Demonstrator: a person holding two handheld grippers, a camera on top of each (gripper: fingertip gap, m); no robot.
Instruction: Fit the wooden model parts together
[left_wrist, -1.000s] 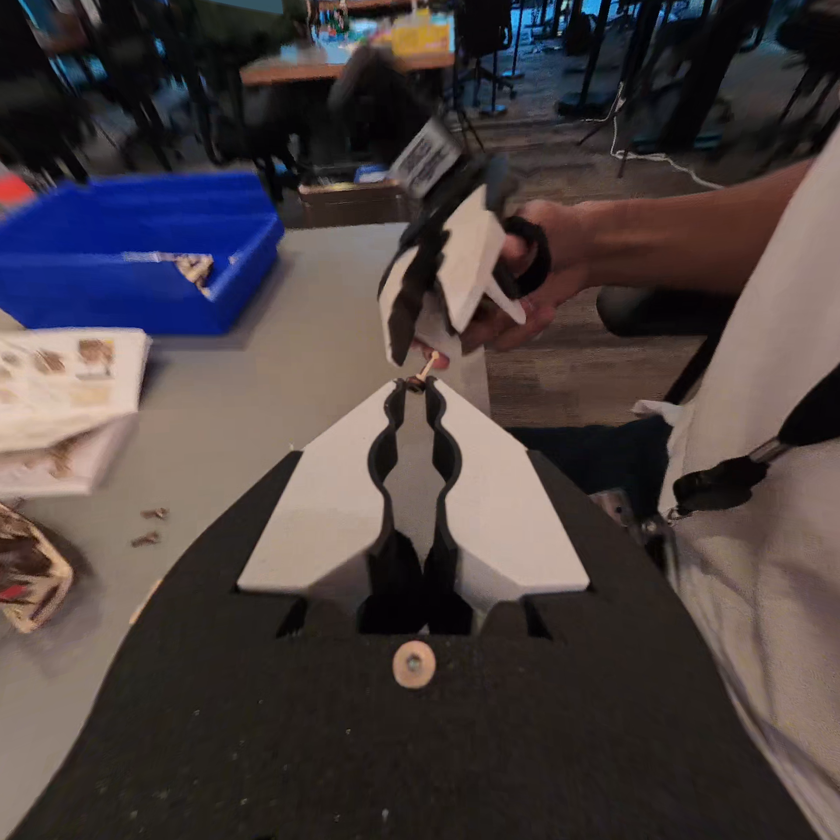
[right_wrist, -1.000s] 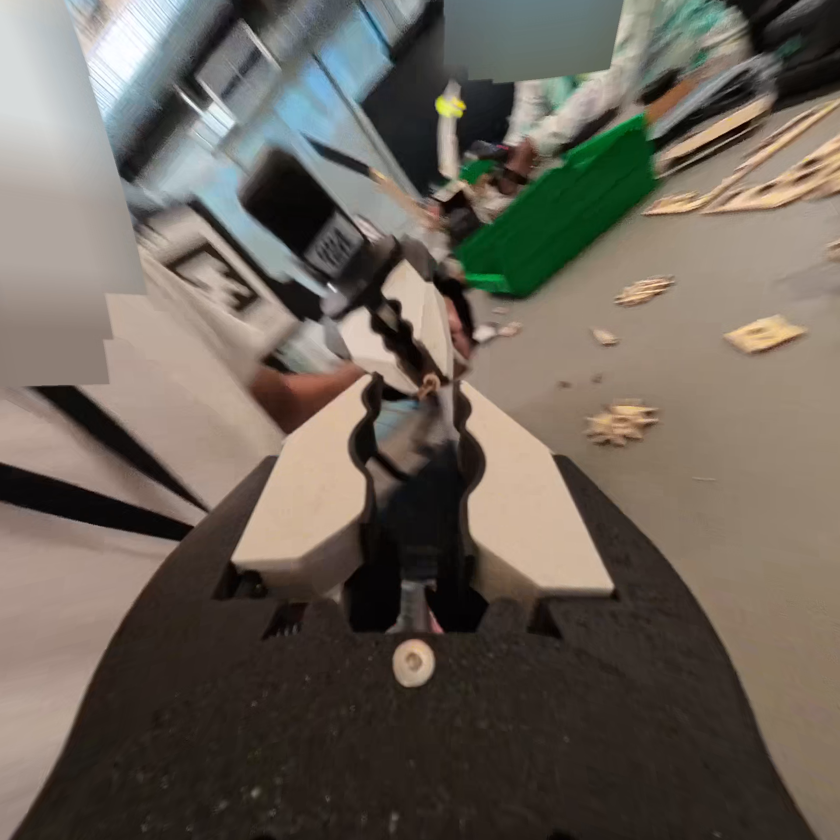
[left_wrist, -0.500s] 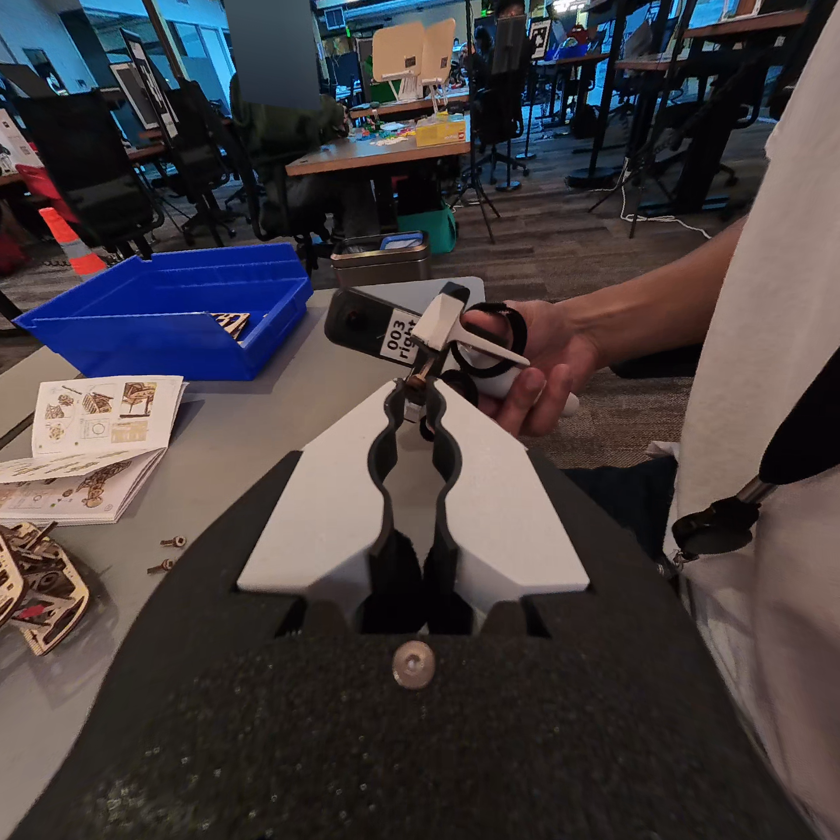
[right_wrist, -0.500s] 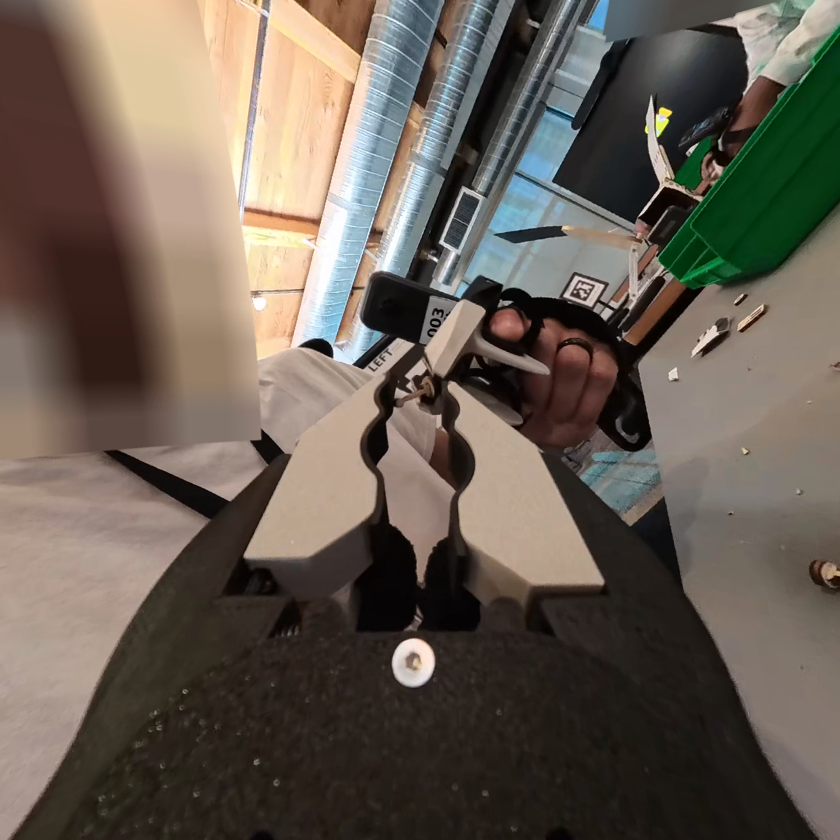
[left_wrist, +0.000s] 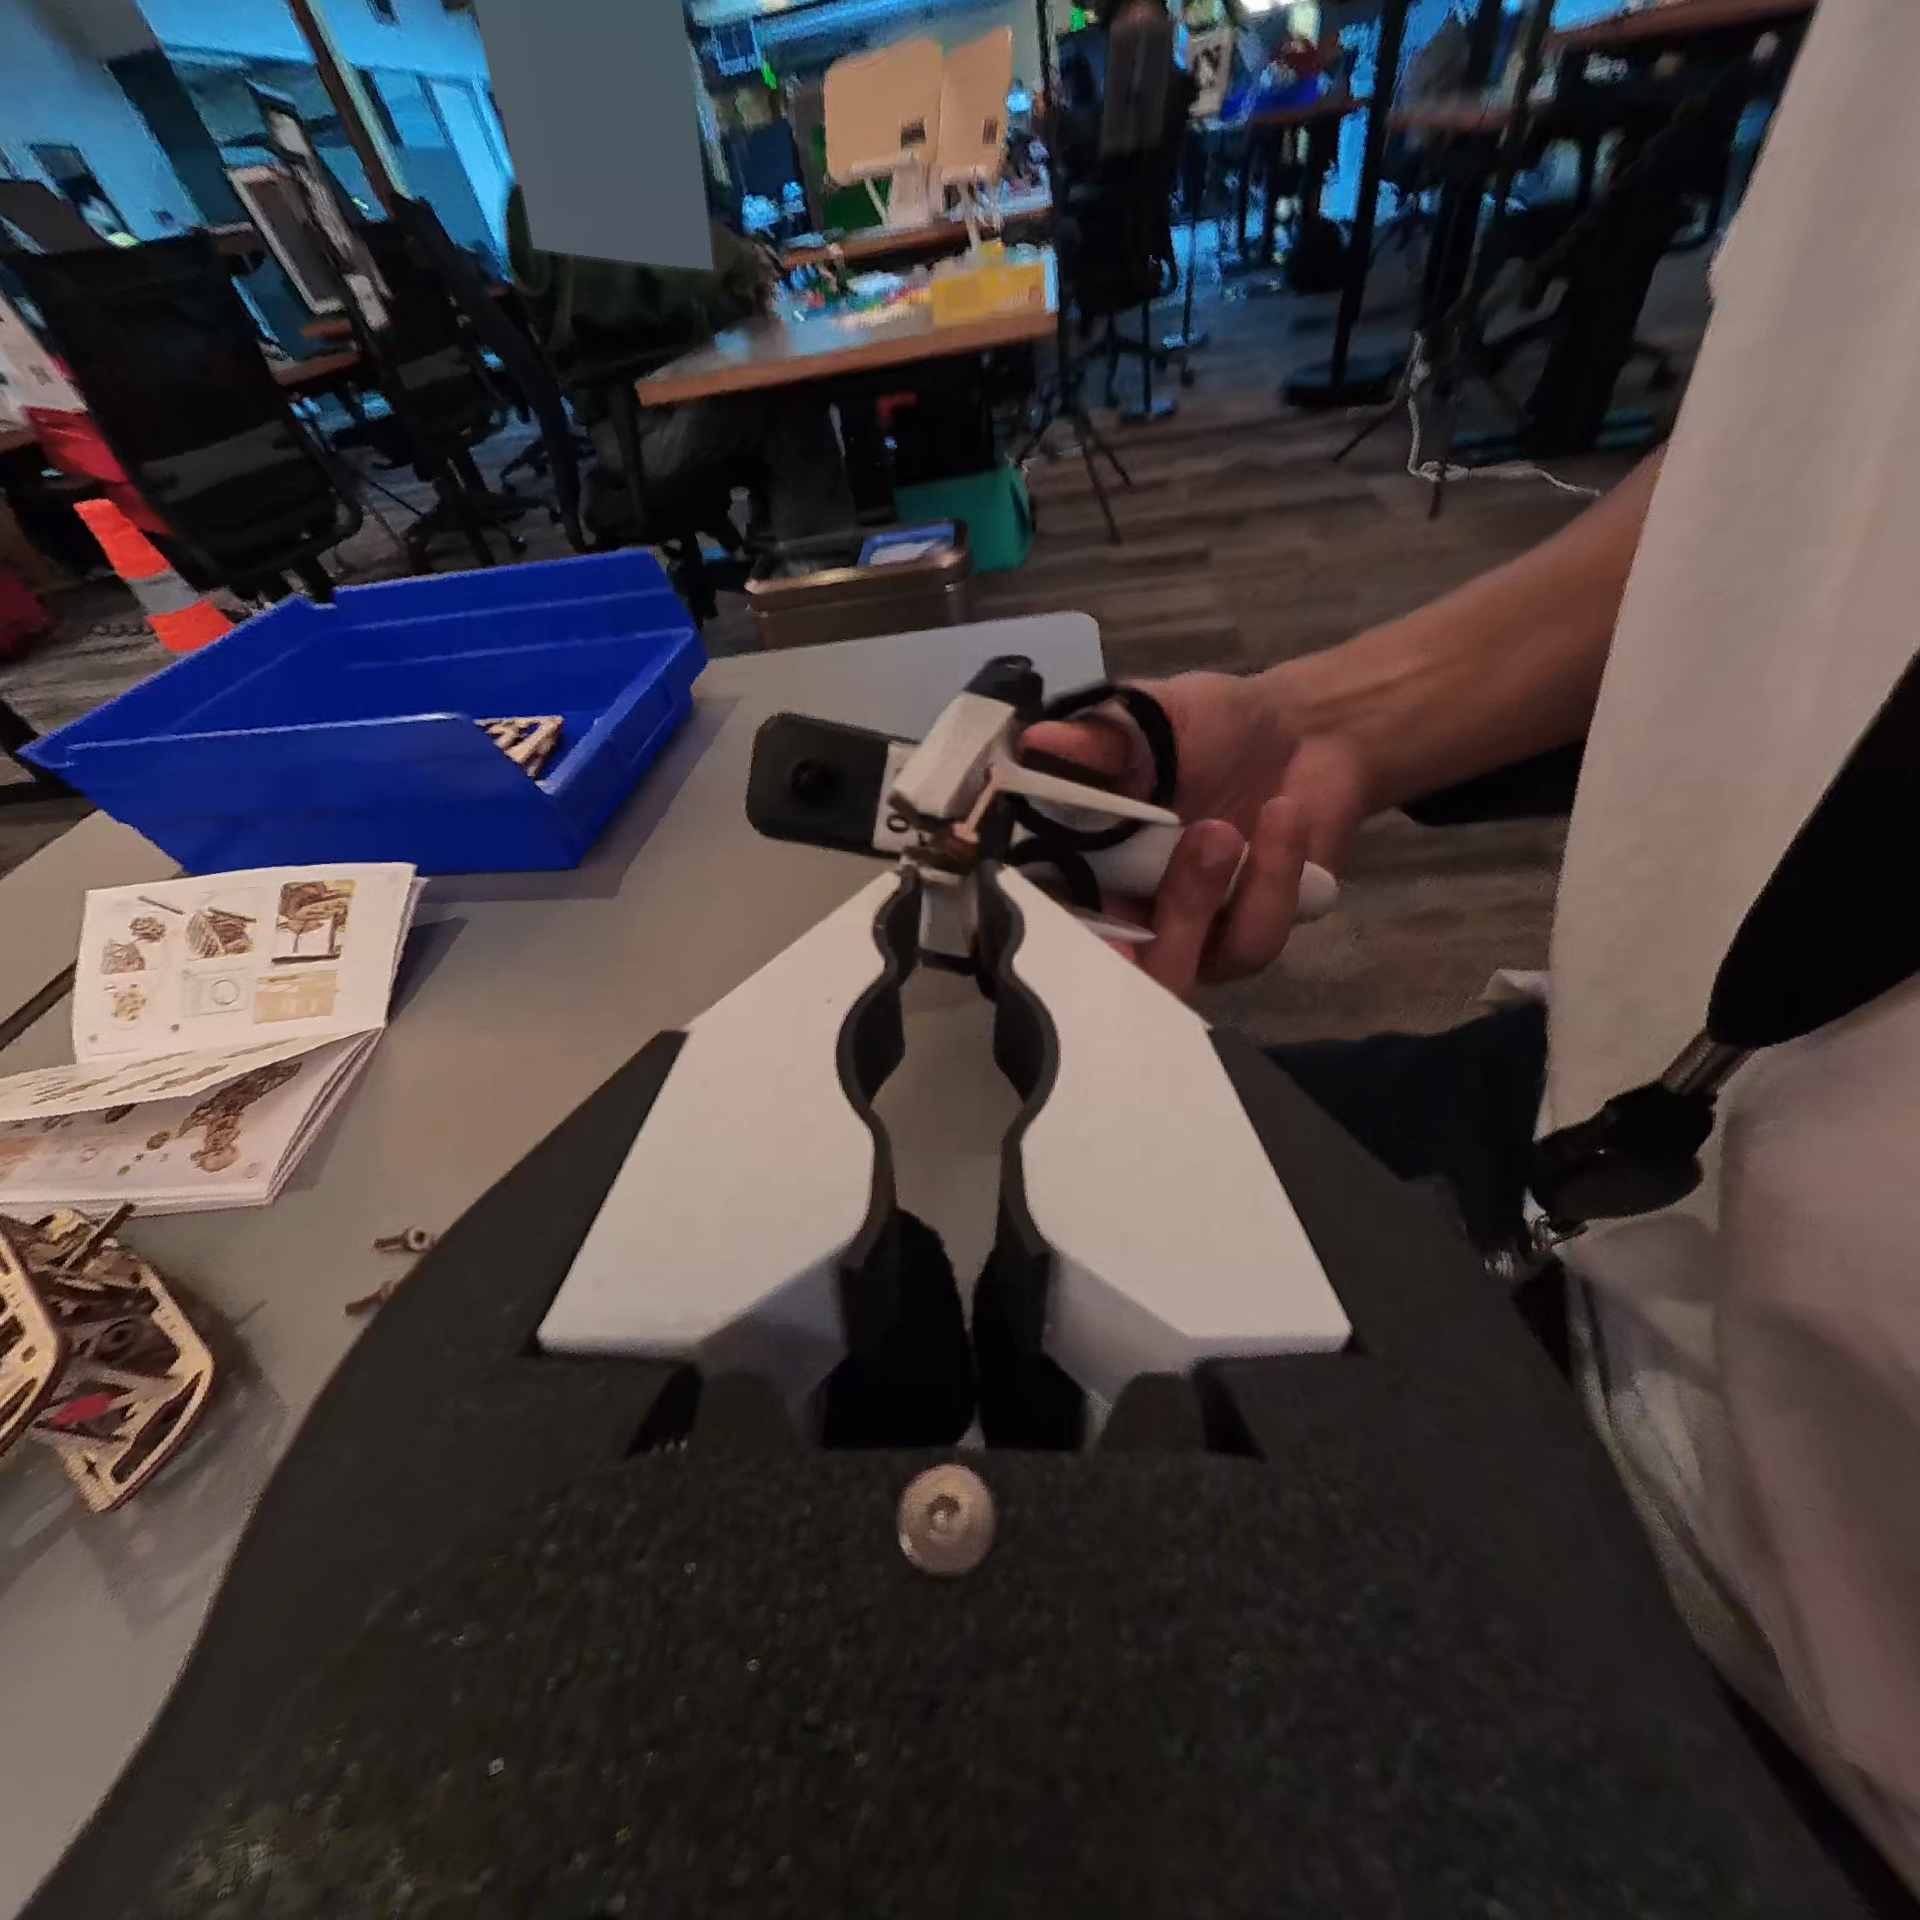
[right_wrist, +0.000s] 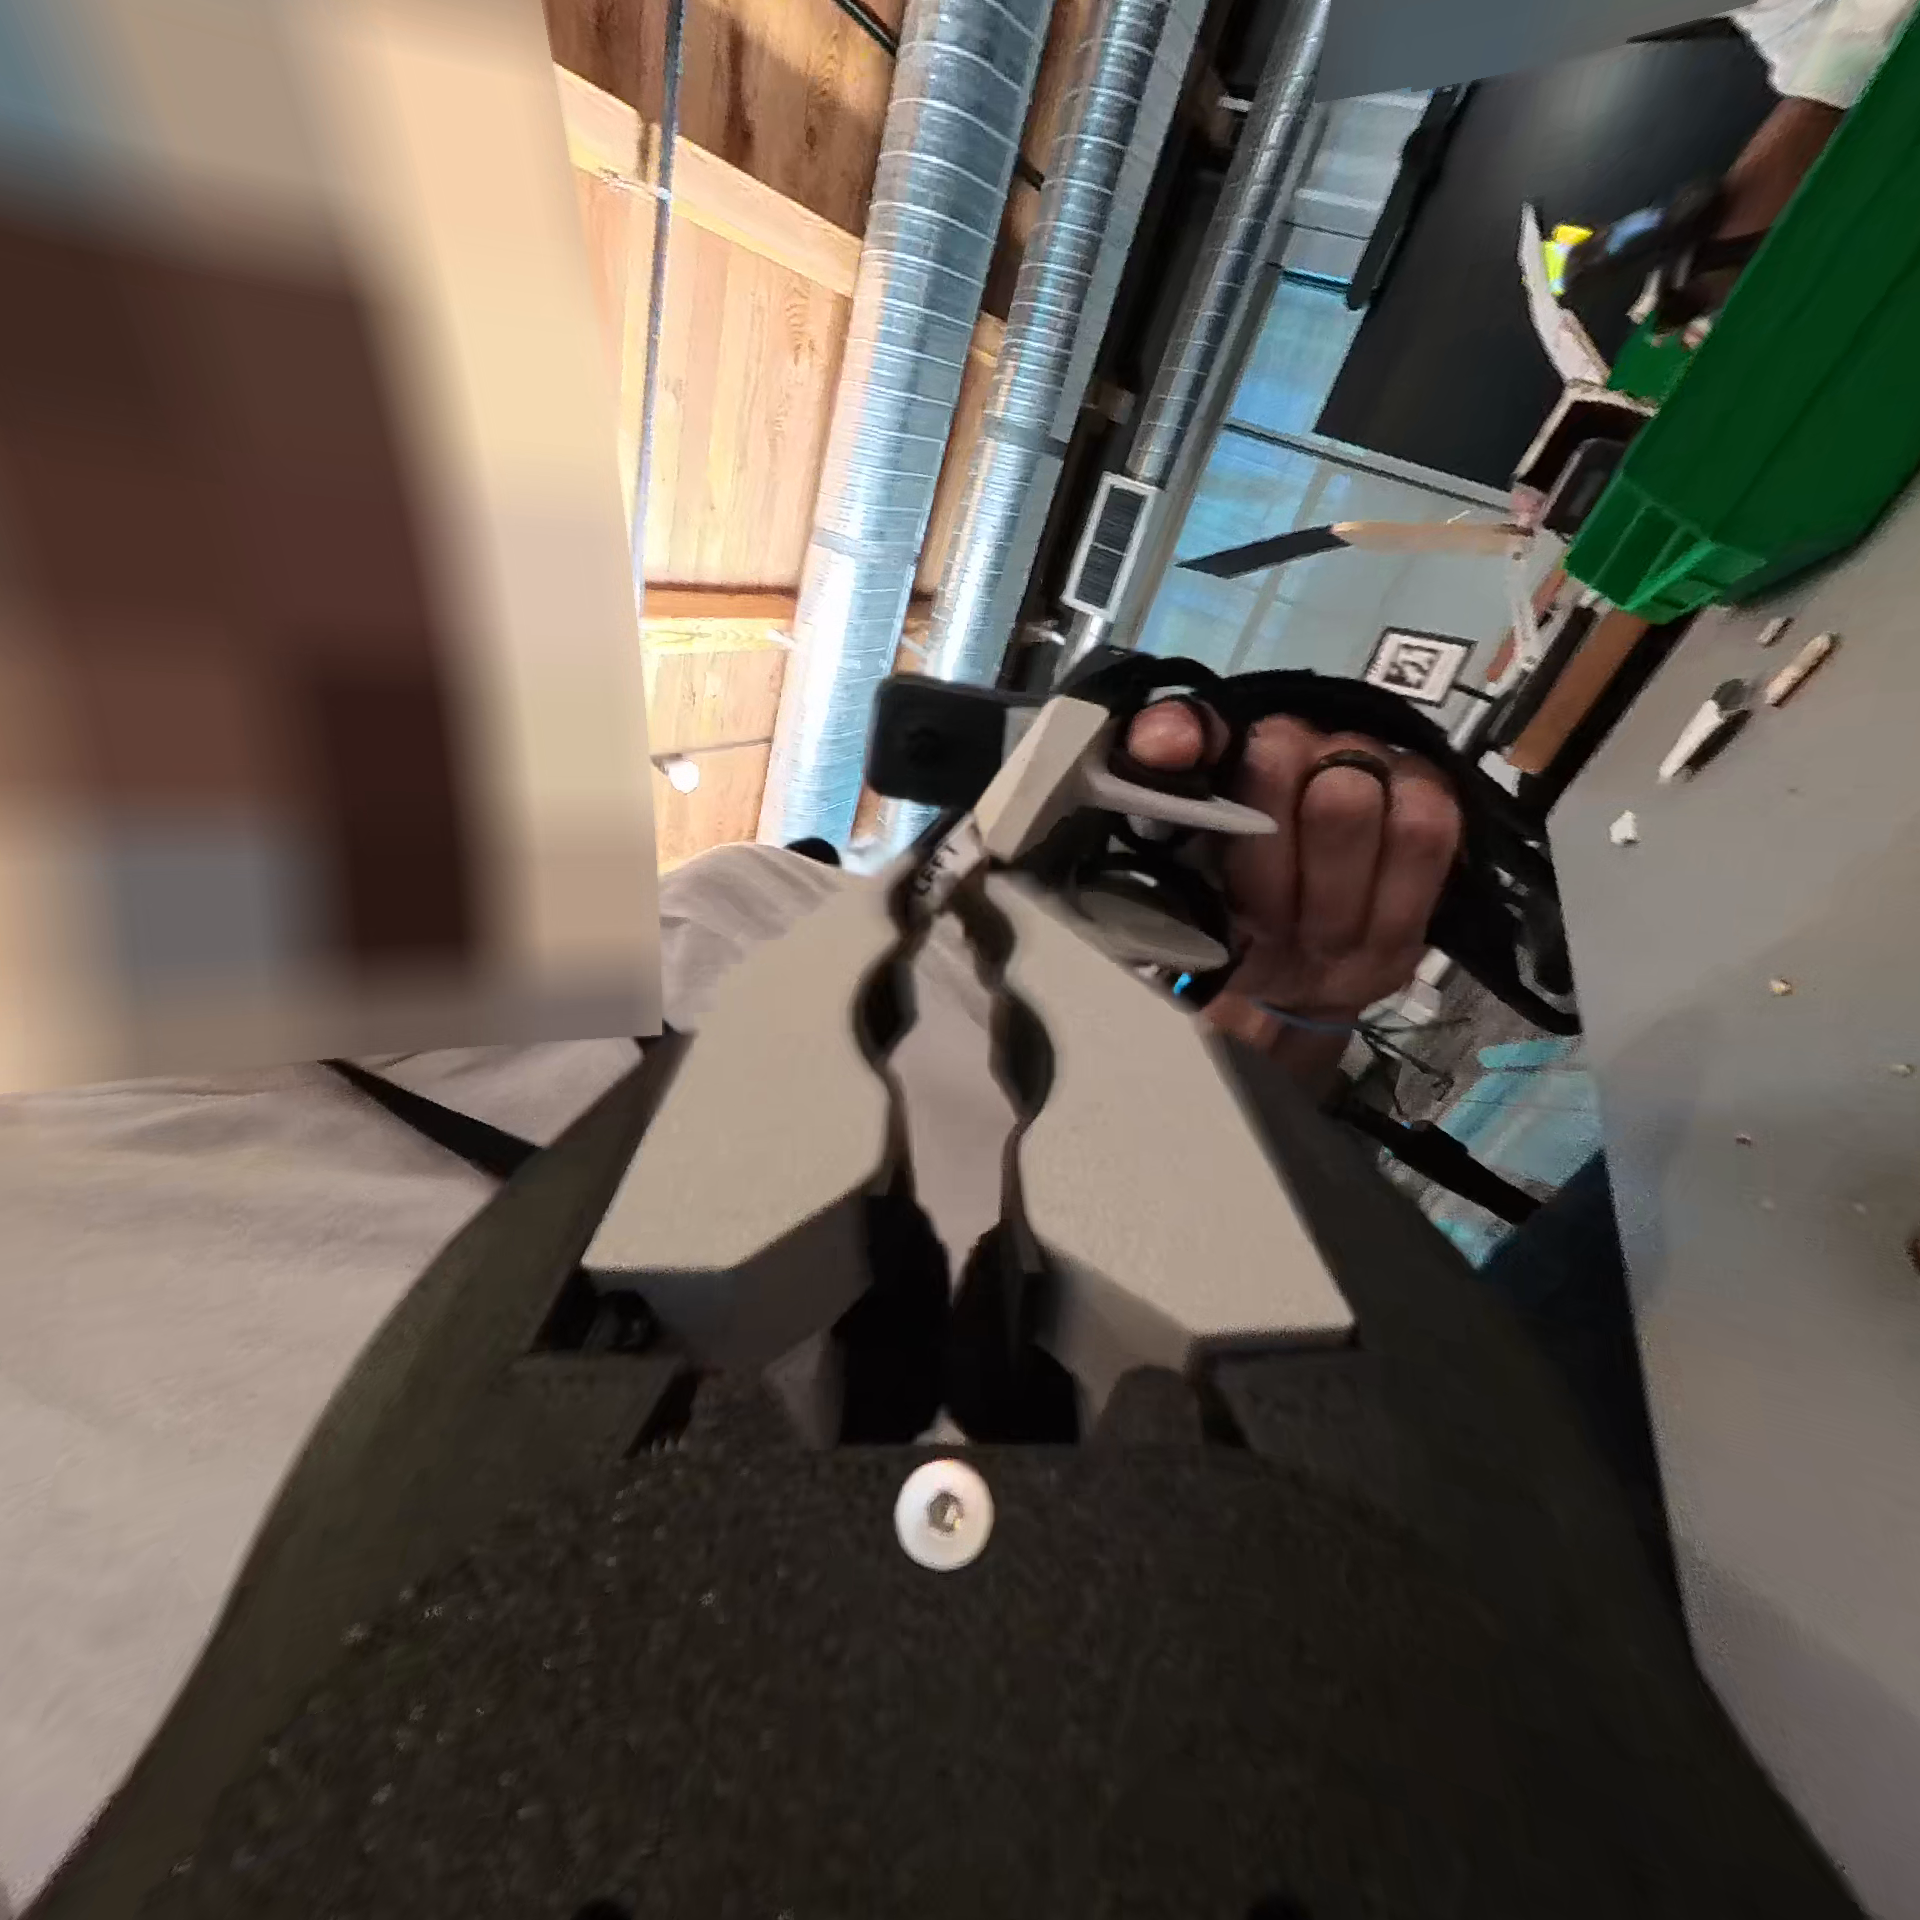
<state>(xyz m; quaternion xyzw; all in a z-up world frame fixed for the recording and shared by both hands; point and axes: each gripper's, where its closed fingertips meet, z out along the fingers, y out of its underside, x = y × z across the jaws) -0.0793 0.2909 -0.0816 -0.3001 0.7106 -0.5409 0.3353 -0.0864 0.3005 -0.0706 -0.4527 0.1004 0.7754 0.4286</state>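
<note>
Far left: blue bin (left_wrist: 395, 727) holding wooden pieces (left_wrist: 520, 736). Centre: left gripper (left_wrist: 943, 902) and right gripper (right_wrist: 940, 902), tips meeting, fingers nearly together; grasp indiscernible.

Left wrist view: dim indoor light with a blue cast at 11 o'clock; soft shadows lie under the blue bin (left_wrist: 395, 717) and booklet (left_wrist: 208, 1029) on the desk (left_wrist: 582, 997). Background slightly smeared. Right wrist view: brighter, probably motion-blurred throughout; window glare at 1 o'clock. Wide-angle bending marks both views' edges.
</note>
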